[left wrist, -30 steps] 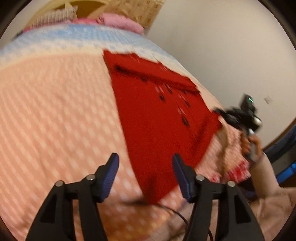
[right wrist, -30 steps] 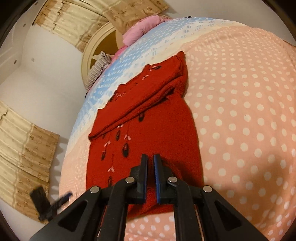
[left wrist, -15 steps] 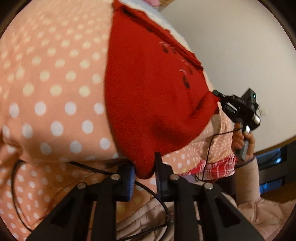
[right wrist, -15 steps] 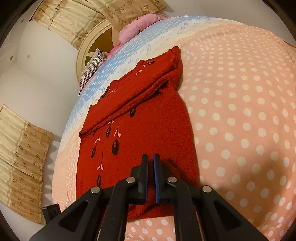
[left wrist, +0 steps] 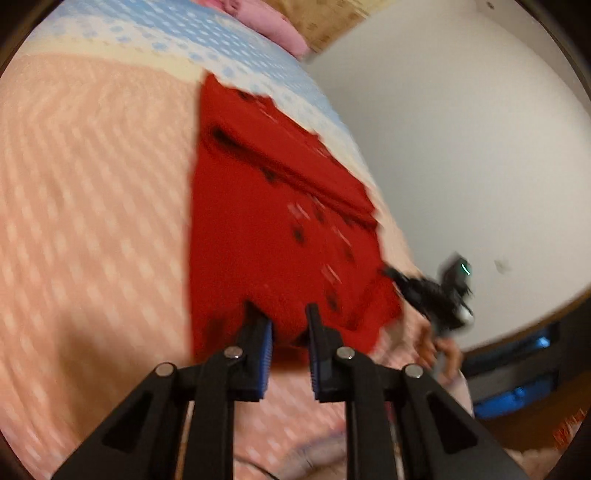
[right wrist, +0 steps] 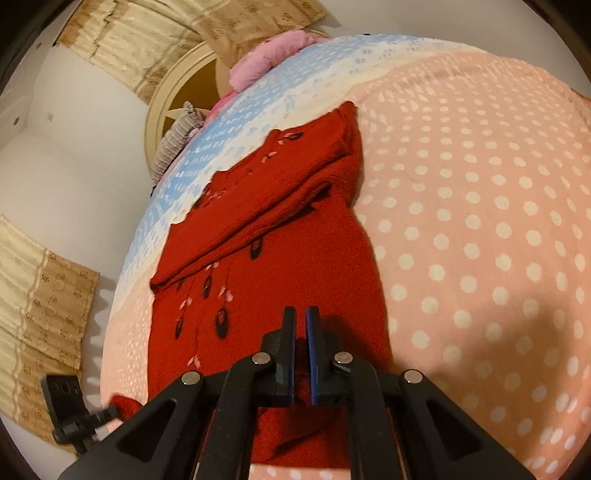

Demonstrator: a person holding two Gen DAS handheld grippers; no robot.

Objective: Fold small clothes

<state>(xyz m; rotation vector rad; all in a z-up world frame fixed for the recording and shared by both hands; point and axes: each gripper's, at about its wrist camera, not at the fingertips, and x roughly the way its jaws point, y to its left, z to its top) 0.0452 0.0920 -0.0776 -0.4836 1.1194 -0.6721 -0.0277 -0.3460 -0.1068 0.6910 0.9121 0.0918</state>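
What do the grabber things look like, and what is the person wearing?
Each gripper, left and right, has black plastic arms with triangle-shaped cut-outs and round silver pins. The flat fingers carry blue ribbed pads. Seen from the left one, the right gripper's body shows a small green light. The person's sleeve looks pale pink.

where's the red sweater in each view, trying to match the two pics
Left wrist view: the red sweater fills the middle, running from the blue band of the bedspread down into the left tool.
Right wrist view: the red sweater sits centre-left, reaching down into the right tool.
Shared landmark: the pink pillow at the far end of the bed.
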